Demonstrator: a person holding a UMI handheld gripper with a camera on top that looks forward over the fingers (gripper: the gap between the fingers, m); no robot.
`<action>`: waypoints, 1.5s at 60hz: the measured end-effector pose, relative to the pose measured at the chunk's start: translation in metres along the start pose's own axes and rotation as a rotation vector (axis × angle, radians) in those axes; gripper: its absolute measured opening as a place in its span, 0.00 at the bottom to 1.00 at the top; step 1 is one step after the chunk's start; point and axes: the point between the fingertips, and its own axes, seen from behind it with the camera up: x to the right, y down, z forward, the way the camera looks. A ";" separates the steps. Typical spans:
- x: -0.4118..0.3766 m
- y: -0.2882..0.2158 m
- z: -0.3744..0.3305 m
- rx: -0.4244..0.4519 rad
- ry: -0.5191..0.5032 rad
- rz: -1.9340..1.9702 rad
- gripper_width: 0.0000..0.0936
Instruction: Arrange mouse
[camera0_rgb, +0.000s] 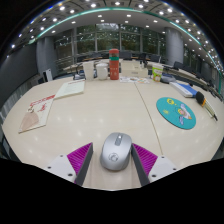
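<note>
A grey computer mouse (116, 152) rests on the pale table (90, 115) between my two fingers. My gripper (115, 160) is open: the purple pads (80, 157) stand on either side of the mouse with a small gap at each side. A round teal mouse pad (176, 112) with a cartoon print lies on the table beyond the fingers, to the right.
Papers lie at the left (37, 113) and far left (70, 88). A red-capped bottle (114, 66) and white containers (100, 70) stand at the far edge. A black object (200, 97) and blue items (183, 88) lie at the far right.
</note>
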 end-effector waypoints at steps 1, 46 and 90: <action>0.000 -0.001 0.002 0.000 0.003 -0.004 0.81; 0.094 -0.211 -0.047 0.249 -0.036 0.010 0.38; 0.295 -0.107 0.111 0.003 0.031 0.029 0.83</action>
